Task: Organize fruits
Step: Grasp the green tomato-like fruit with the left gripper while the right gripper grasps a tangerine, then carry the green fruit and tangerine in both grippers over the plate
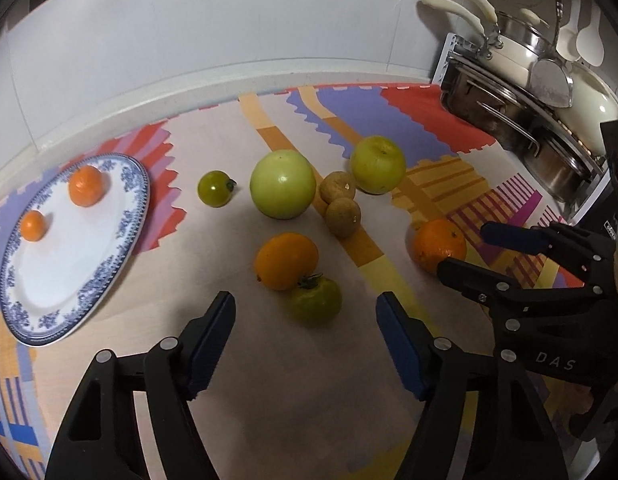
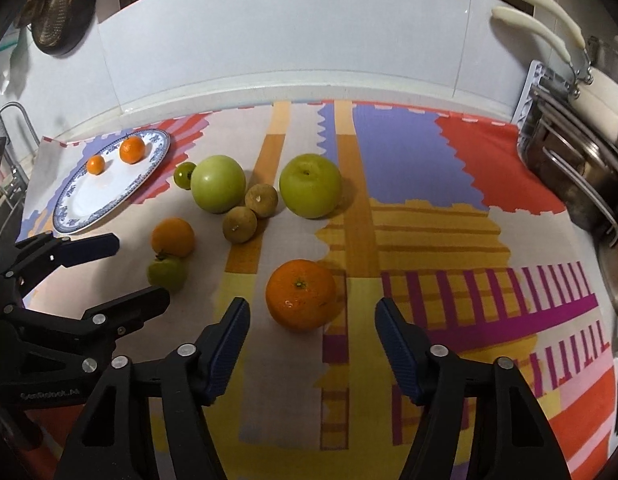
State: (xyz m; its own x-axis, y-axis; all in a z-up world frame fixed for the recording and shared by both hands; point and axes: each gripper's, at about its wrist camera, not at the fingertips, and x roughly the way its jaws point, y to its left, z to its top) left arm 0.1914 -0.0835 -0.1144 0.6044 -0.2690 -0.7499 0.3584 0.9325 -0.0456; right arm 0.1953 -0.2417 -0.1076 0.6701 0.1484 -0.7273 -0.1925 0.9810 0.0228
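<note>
A blue-rimmed white plate (image 1: pixel 65 280) (image 2: pixel 85 200) at the left holds two small oranges (image 1: pixel 85 185) (image 1: pixel 33 225). On the patterned mat lie two green apples (image 1: pixel 283 189) (image 1: pixel 377 164), two brown fruits (image 1: pixel 343 216), a small green tomato (image 1: pixel 214 188), an orange (image 1: pixel 285 260) touching a greenish tomato (image 1: pixel 315 299), and another orange (image 2: pixel 301 294) (image 1: pixel 439 245). My left gripper (image 1: pixel 305 304) (image 2: pixel 137 268) is open, just short of the greenish tomato. My right gripper (image 2: pixel 311 308) (image 1: pixel 461 250) is open, just short of the orange.
A rack of steel pots and pans (image 1: pixel 521 92) (image 2: pixel 581 148) stands at the right edge of the counter. A white tiled wall (image 1: pixel 229 28) runs along the back. A dark strainer (image 2: pixel 57 8) hangs at the upper left.
</note>
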